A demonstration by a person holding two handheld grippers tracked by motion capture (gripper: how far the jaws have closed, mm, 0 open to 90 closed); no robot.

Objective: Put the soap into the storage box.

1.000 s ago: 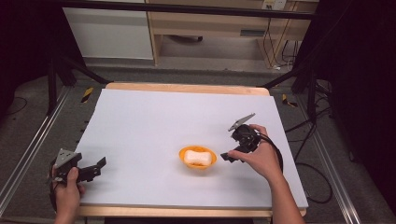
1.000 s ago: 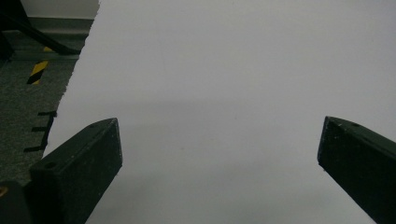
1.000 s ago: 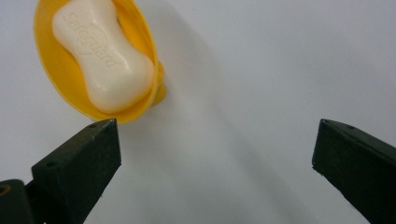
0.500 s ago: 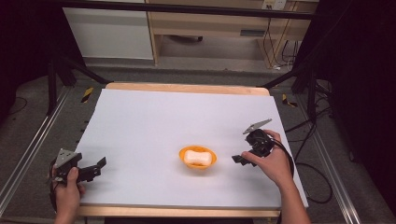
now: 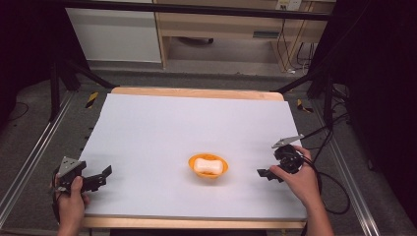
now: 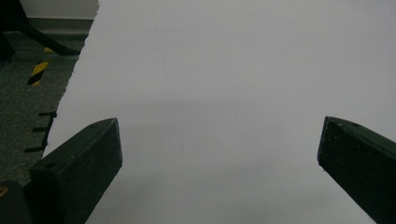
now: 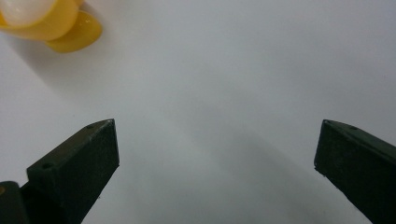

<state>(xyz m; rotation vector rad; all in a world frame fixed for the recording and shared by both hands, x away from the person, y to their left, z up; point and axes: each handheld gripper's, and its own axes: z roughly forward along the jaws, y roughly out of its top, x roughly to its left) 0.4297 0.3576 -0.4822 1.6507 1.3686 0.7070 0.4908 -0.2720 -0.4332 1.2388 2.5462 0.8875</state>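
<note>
white-covered desk, wooden rim showing along its far edge

orange dish sits on the desk, nearer the near edge than the far one, a little right of the middle between the left and right edges. a pale soap bar lies inside it, lengthwise across the bowl

right gripper held in the person's right hand, low over the desk near the right edge, toward the near right corner. it points left, at the dish. dish lies off its tips with a strip of bare desk between; not touching. in the right gripper view the jaws are spread wide, nothing between them but bare white surface; the dish sits at the top left corner of that view, beyond and to the side of the left jaw, well clear of both jaws, with a bit of the pale bar showing above its rim

left gripper held in the left hand at the near left corner of the desk, just inside the left edge, pointing right. well apart from the dish. in the left gripper view its jaws stand wide apart, gripping nothing, bare desk between them and the left edge of the white cover running past the left jaw

dish lies between the two grippers, closer to the right one
</note>
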